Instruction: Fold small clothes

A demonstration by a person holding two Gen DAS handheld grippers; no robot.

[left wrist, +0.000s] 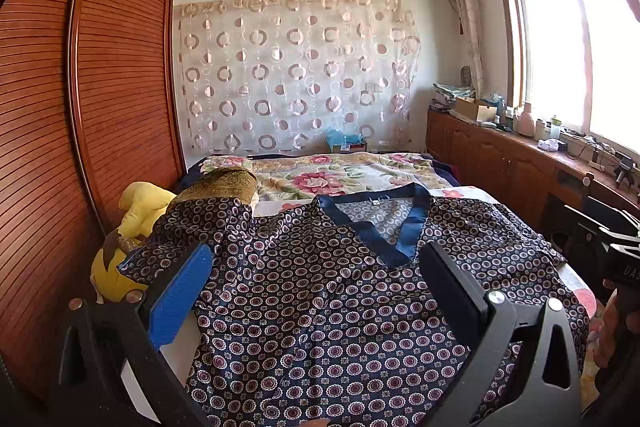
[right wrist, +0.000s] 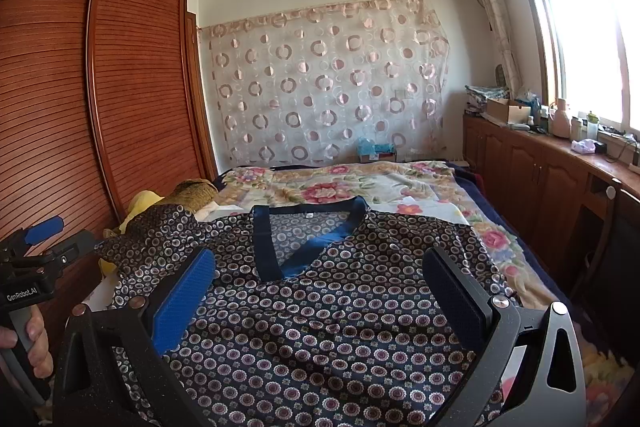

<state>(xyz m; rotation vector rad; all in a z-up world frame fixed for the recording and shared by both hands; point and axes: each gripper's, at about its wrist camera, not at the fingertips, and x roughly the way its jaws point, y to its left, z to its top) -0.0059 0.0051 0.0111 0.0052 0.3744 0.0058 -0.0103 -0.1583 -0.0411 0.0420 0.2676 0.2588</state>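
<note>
Wardrobe (left wrist: pixel 100 99): brown slatted doors, standing along the left side of the bed.
Bed (right wrist: pixel 400 187): floral cover, running from the near edge to the far wall with the ring-patterned curtain (left wrist: pixel 296 71).
Cabinet (right wrist: pixel 532 163): low wooden run under the window, along the bed's right side, its top crowded with small items.
Shirt (left wrist: pixel 320 307): dark blue, ring-and-flower print, plain blue V-neck band. Lies front-up across the near half of the bed, collar toward the far edge, hem toward the near edge. Body mostly flat, light wrinkles. One sleeve is rumpled at the bed's left edge; the other spreads flat toward the right edge.
Plush toy (left wrist: pixel 132 227): yellow, at the bed's left edge by the wardrobe, partly under the rumpled sleeve.
Pillow (left wrist: pixel 224 185): olive-gold, just beyond the toy, touching the rumpled sleeve.
Left gripper (left wrist: pixel 320 279): jaws spread wide, nothing between them. Above the shirt's left half, the chest cloth showing in the gap; contact with the cloth cannot be told. A hand (right wrist: pixel 34 343) grips its handle.
Right gripper (right wrist: pixel 324 287): jaws spread wide, nothing held. Above the shirt's middle, the bottom of the V-neck just beyond the gap.
</note>
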